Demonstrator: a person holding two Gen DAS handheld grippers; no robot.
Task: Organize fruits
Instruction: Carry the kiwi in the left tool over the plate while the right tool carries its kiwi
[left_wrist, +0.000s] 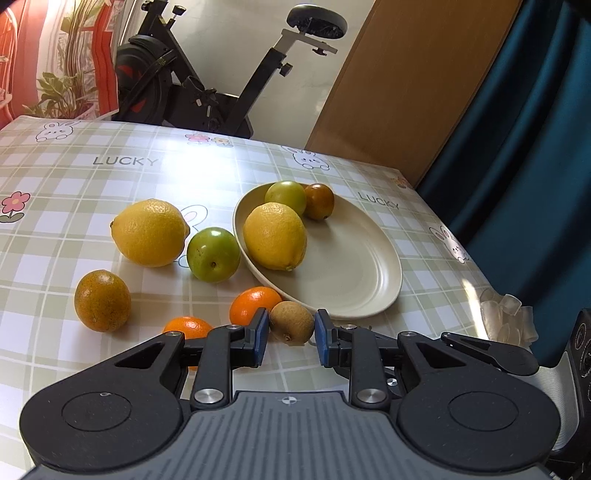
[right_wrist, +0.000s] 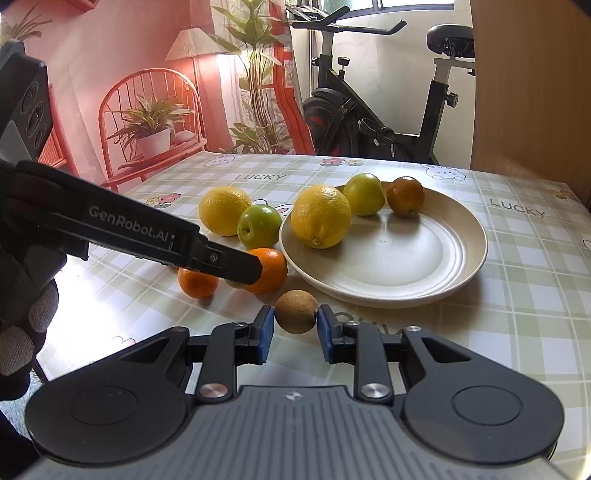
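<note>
Just in front of the cream plate (left_wrist: 351, 258), on its near rim side, your left gripper (left_wrist: 290, 332) has its jaws drawn narrow with the pads against a brown kiwi (left_wrist: 291, 325). Only the left wrist view shows that grip. From the right wrist view that gripper comes in sideways and covers the fruit, leaving a tan sliver between the two oranges (right_wrist: 267, 269) (right_wrist: 197, 282).

Your right gripper (right_wrist: 295, 328) is pinched on a second kiwi (right_wrist: 295, 312), also just off the plate's near rim. The left view hides this one and shows only a black finger at its right edge.

On the plate, at the far-left side: a lemon (left_wrist: 275, 236), a green plum (left_wrist: 286, 197) and a brown-red fruit (left_wrist: 319, 201). Left of the plate on the checked tablecloth (left_wrist: 110, 177): another lemon (left_wrist: 149, 232) and a green plum (left_wrist: 213, 254). A speckled orange-green fruit (left_wrist: 102, 301) farther left shows in the left view only. Your gloved hand (right_wrist: 22, 332) shows only in the right view.
</note>
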